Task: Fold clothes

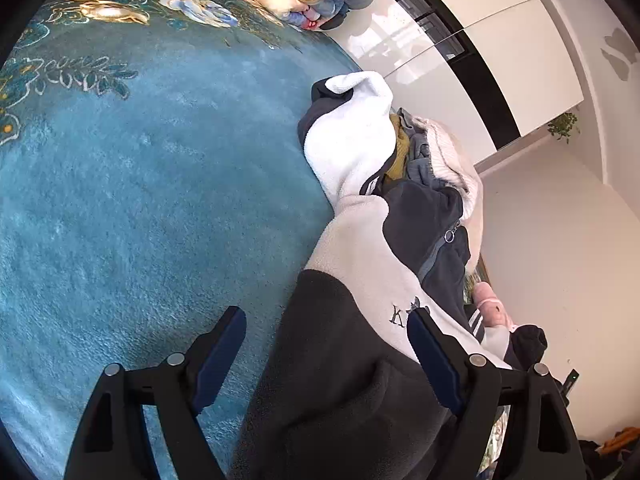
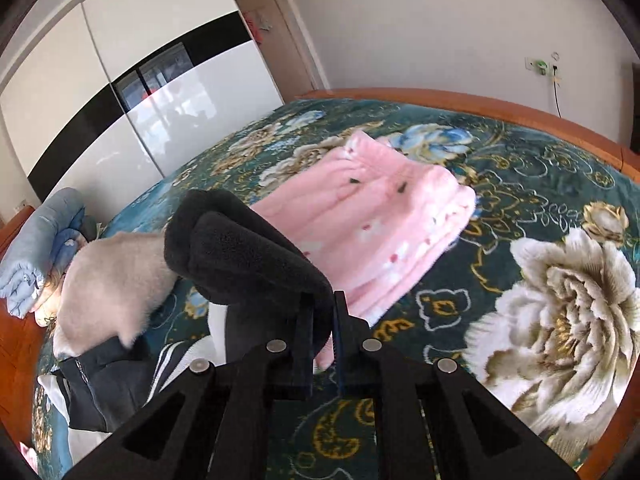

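The right gripper (image 2: 324,320) is closed on a dark fleece fold of the jacket (image 2: 248,252); the left gripper (image 1: 326,336) is wide open over the jacket (image 1: 360,360), holding nothing. At 1 o'clock lies the folded pink garment (image 2: 372,220) on the blue floral blanket (image 2: 520,160)

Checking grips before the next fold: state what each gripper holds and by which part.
The right gripper is shut on a folded dark edge of the fleece jacket. The left gripper is open over the jacket, holding nothing.
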Tool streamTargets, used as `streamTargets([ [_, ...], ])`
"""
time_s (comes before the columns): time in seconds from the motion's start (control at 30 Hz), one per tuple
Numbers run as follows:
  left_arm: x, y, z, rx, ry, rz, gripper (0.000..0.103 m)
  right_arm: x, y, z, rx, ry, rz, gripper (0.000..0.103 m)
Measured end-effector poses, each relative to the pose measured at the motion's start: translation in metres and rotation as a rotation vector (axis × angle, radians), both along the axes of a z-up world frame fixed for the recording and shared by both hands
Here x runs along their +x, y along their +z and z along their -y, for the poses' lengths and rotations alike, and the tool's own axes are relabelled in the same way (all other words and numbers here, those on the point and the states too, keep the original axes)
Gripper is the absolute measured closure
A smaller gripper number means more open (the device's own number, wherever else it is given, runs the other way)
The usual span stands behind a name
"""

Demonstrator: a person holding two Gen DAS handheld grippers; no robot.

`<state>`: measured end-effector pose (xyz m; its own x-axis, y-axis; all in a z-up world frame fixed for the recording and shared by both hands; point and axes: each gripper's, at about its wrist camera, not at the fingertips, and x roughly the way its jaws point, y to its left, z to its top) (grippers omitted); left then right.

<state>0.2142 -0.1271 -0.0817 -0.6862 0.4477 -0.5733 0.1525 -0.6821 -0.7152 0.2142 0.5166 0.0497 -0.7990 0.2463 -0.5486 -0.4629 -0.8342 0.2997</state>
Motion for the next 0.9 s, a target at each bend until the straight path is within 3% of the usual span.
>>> streamTargets([
  [0.13,-0.002,0.02,0.012,-0.055,-0.007,-0.011,0.017,0.009,0.0,-0.002,0.023,-0.033,-0.018,0.09],
  [0.2,-0.011,0.026,0.02,-0.074,-0.002,0.003,0.015,0.014,0.0,-0.003,0.034,-0.05,-0.027,0.056],
  [0.33,-0.049,0.035,0.03,-0.138,0.004,0.069,0.014,0.024,0.001,-0.006,0.057,-0.083,-0.046,0.053],
  [0.4,-0.074,0.035,0.033,-0.114,0.011,0.087,0.014,0.022,0.007,0.023,0.06,0.018,-0.104,0.051],
  [0.47,-0.1,0.034,0.035,-0.092,0.018,0.108,0.014,0.005,0.004,0.065,-0.006,0.234,-0.133,0.041],
  [0.5,-0.114,0.032,0.034,-0.111,0.029,0.128,0.014,-0.004,0.002,0.087,-0.046,0.351,-0.143,0.037],
  [0.6,-0.15,0.026,0.03,-0.154,0.073,0.169,0.014,-0.039,-0.023,0.15,-0.105,0.607,-0.107,0.036],
  [0.67,-0.173,0.016,0.03,-0.135,0.094,0.201,0.014,-0.055,-0.05,0.178,-0.089,0.649,-0.035,0.036],
  [0.77,-0.204,-0.004,0.026,-0.078,0.12,0.237,0.014,-0.065,-0.086,0.187,-0.186,0.74,0.085,0.036],
  [0.9,-0.234,-0.009,0.009,-0.078,0.139,0.199,0.016,-0.06,-0.094,0.174,-0.185,0.722,0.076,0.036],
])
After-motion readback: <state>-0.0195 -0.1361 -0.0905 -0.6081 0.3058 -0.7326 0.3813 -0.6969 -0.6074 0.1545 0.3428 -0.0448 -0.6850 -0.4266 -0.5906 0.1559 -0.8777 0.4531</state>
